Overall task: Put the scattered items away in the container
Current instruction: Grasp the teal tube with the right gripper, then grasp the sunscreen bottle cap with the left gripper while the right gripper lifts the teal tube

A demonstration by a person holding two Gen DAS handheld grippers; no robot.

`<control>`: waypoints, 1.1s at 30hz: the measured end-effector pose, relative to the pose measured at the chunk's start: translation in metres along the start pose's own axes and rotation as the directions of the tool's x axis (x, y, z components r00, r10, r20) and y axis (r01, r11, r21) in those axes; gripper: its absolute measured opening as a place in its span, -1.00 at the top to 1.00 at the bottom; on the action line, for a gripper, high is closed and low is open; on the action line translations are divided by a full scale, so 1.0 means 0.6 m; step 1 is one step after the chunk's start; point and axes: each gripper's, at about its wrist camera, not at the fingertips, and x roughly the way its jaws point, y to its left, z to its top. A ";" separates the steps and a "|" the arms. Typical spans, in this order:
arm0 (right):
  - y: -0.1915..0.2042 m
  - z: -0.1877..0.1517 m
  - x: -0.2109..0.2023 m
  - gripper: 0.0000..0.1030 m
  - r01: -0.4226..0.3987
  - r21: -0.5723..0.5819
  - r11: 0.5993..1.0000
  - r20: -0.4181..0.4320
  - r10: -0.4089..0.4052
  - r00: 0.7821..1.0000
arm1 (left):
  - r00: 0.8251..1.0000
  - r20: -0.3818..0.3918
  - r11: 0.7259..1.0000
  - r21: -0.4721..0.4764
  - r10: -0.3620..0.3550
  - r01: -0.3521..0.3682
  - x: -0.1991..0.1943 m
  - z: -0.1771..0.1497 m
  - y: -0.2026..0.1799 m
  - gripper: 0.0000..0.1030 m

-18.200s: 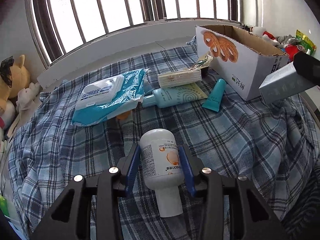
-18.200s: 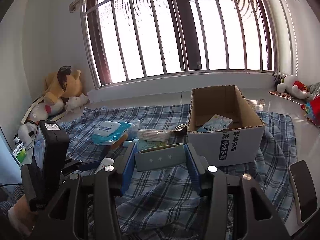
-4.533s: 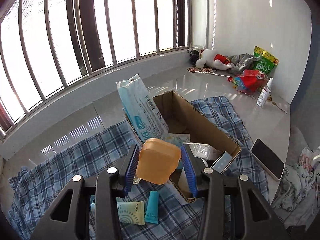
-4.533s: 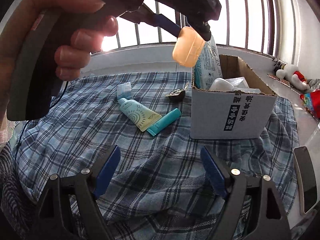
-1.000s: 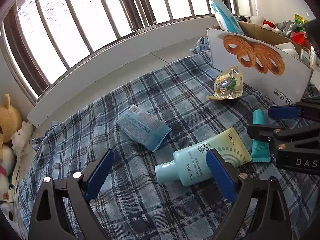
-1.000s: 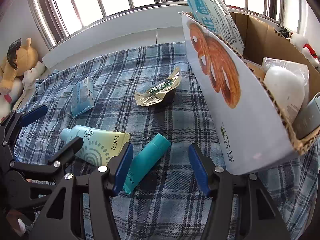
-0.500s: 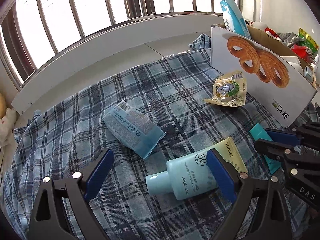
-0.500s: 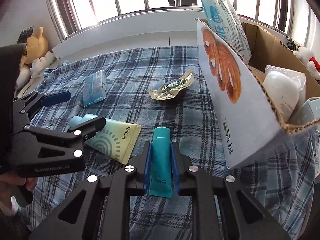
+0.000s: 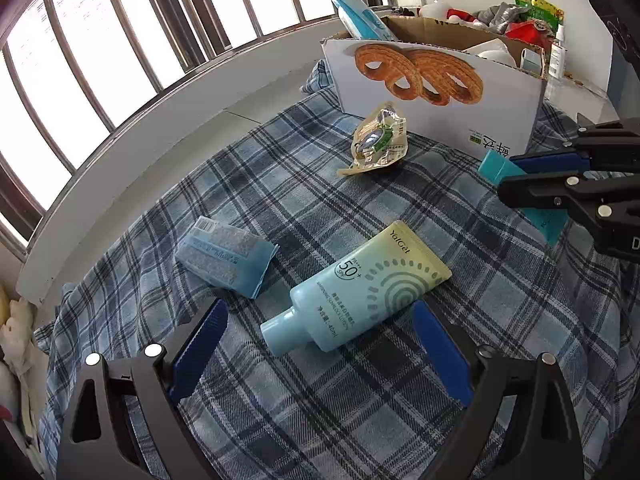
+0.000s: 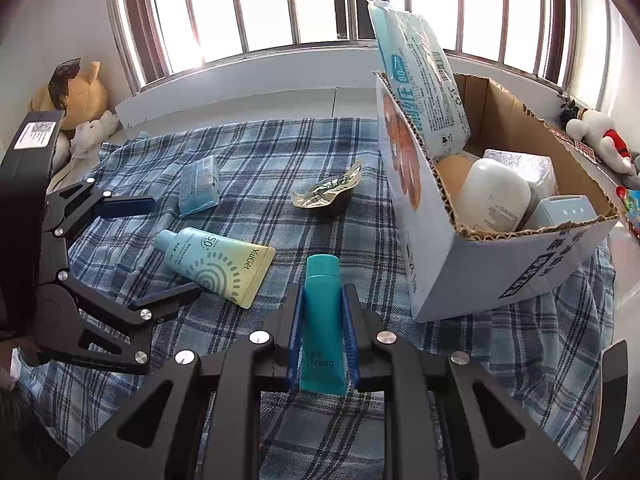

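Note:
My right gripper (image 10: 322, 300) is shut on a teal tube (image 10: 321, 312) and holds it above the plaid cloth, left of the cardboard box (image 10: 496, 276); tube and gripper also show in the left wrist view (image 9: 500, 170). My left gripper (image 9: 320, 332) is open, its jaws on either side of a light blue and yellow sunscreen tube (image 9: 360, 292) lying on the cloth; the tube also shows in the right wrist view (image 10: 216, 264). A small blue packet (image 9: 224, 260) and a foil snack pouch (image 9: 378, 140) lie farther back. The box holds a wipes pack (image 10: 420, 84), a white bottle (image 10: 494, 196) and other items.
The plaid cloth (image 9: 280, 400) covers the work surface below a barred window. Plush toys (image 10: 74, 94) sit at the far left and more toys (image 10: 600, 140) at the far right. A dark phone (image 10: 612, 380) lies at the right edge.
My right gripper has lifted the teal tube off the cloth and drawn back. My left gripper has moved closer to the sunscreen tube, still open.

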 end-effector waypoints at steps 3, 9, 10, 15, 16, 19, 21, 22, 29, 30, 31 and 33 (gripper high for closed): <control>-0.002 -0.003 -0.001 0.67 -0.031 0.009 0.999 -0.004 0.031 1.000 | 0.987 -0.068 0.989 0.021 -0.147 0.148 0.027 0.013 0.005 -0.86; -0.008 -0.003 0.003 0.67 -0.045 0.024 0.999 -0.007 0.046 0.999 | 0.972 -0.112 0.977 0.018 -0.208 0.212 0.048 0.015 0.005 -0.86; -0.008 -0.002 0.003 0.67 -0.049 0.025 0.998 -0.007 0.049 0.999 | 0.972 -0.109 0.978 0.013 -0.208 0.210 0.046 0.011 0.004 -0.83; -0.008 -0.003 0.000 0.67 -0.058 0.027 0.998 -0.003 0.058 0.998 | 0.974 -0.103 0.978 -0.082 -0.202 0.194 0.023 0.000 0.009 -0.01; -0.008 -0.003 0.000 0.67 -0.060 0.029 0.998 -0.002 0.060 0.998 | 0.976 -0.106 0.979 -0.096 -0.190 0.180 0.019 -0.003 0.009 0.00; -0.008 -0.003 -0.002 0.67 -0.061 0.033 0.998 0.002 0.061 0.998 | 0.989 -0.102 0.993 -0.070 -0.107 0.100 0.007 -0.013 -0.006 0.01; -0.007 -0.004 -0.005 0.67 -0.062 0.031 0.998 0.006 0.061 0.998 | 0.995 -0.091 0.998 -0.049 -0.040 0.036 -0.005 -0.019 -0.019 0.02; -0.006 -0.004 -0.006 0.67 -0.061 0.030 0.998 0.010 0.061 0.998 | 0.997 -0.083 0.999 -0.052 -0.008 0.004 -0.013 -0.022 -0.024 0.02; 0.001 0.000 -0.035 0.67 -0.071 0.015 0.997 0.079 0.070 0.994 | 0.981 -0.018 0.978 -0.074 0.192 -0.193 -0.065 -0.027 -0.053 0.04; 0.001 0.002 -0.044 0.67 -0.071 0.016 0.997 0.101 0.069 0.992 | 0.979 -0.010 0.975 -0.090 0.201 -0.201 -0.071 -0.025 -0.054 0.05; -0.001 0.003 -0.056 0.67 -0.067 0.021 0.998 0.130 0.063 0.989 | 0.980 0.005 0.974 -0.107 0.201 -0.199 -0.080 -0.022 -0.055 0.06; -0.009 0.010 -0.084 0.67 -0.052 0.039 0.998 0.193 0.044 0.980 | 0.979 0.038 0.972 -0.130 0.202 -0.195 -0.094 -0.009 -0.057 0.08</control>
